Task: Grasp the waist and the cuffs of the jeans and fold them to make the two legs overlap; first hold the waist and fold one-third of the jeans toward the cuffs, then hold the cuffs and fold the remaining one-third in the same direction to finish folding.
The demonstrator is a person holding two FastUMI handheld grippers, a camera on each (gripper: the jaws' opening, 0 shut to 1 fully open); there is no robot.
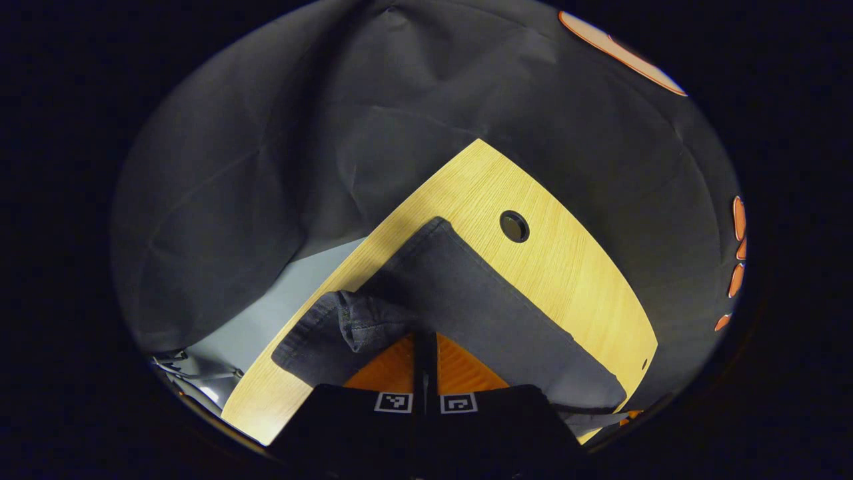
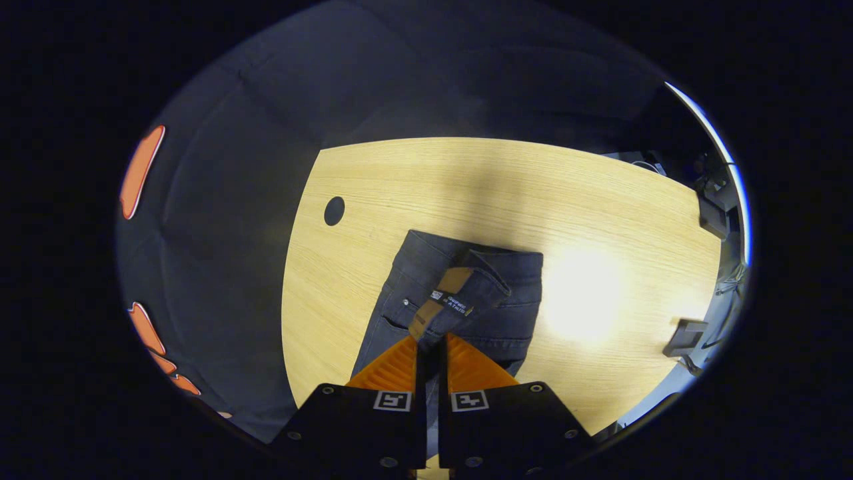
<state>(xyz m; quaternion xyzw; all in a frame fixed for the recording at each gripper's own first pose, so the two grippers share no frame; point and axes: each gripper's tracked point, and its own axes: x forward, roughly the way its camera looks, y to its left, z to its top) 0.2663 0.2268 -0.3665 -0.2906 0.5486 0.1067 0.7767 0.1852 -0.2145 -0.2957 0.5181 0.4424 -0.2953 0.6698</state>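
Dark grey jeans (image 1: 480, 307) lie on the light wooden table (image 1: 566, 267), legs stacked one on the other. In the left gripper view my left gripper (image 1: 424, 340) is shut on the cuffs (image 1: 353, 323), which bunch up just ahead of its fingers. The right gripper view has my right gripper (image 2: 432, 343) shut on the waist (image 2: 460, 293), where the brown inner waistband and a small label are turned up; the rest of the jeans (image 2: 406, 300) runs back under the fingers.
A round cable hole (image 1: 514, 226) pierces the table beyond the jeans; it is the cable hole (image 2: 334, 211) left of the waist too. A small dark box (image 2: 683, 337) sits near the table's right edge. Bare wood spreads beyond and right of the waist.
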